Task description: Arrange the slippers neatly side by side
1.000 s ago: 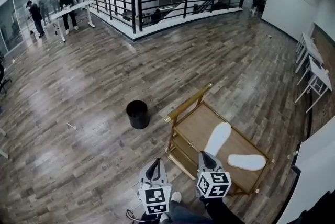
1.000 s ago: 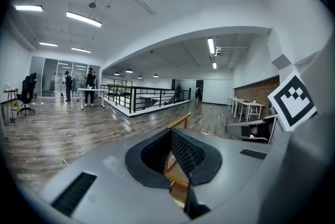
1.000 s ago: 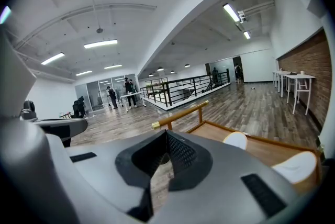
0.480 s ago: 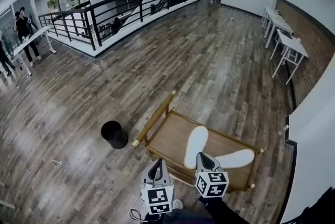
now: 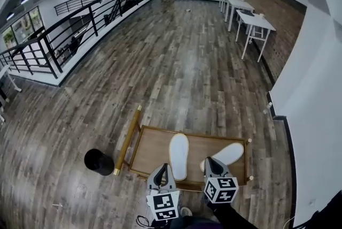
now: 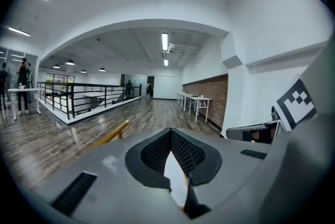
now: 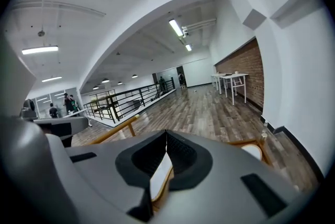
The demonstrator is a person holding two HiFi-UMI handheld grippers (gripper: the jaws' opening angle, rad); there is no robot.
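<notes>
Two white slippers lie on a low wooden rack (image 5: 152, 153). The left slipper (image 5: 178, 155) points straight away from me; the right slipper (image 5: 228, 153) lies slanted, its toe turned away to the right. My left gripper (image 5: 162, 170) hovers at the rack's near edge, just left of the left slipper, shut and empty. My right gripper (image 5: 209, 161) is over the slanted slipper's near end, also shut with nothing in it. In the left gripper view (image 6: 170, 133) white slipper shows below the closed tips. The right gripper view (image 7: 166, 134) shows the same, with the right slipper (image 7: 253, 150) off to its right.
A black bin (image 5: 99, 161) stands on the wood floor left of the rack, beside its brass rail (image 5: 126, 139). A white wall (image 5: 315, 115) runs close on the right. White tables (image 5: 251, 24) stand far right; a black railing (image 5: 64, 40) runs far left.
The whole view has swung round: the rack now sits square in front of me and the bin has shifted left. Both grippers stay shut and have come over the rack's near edge.
</notes>
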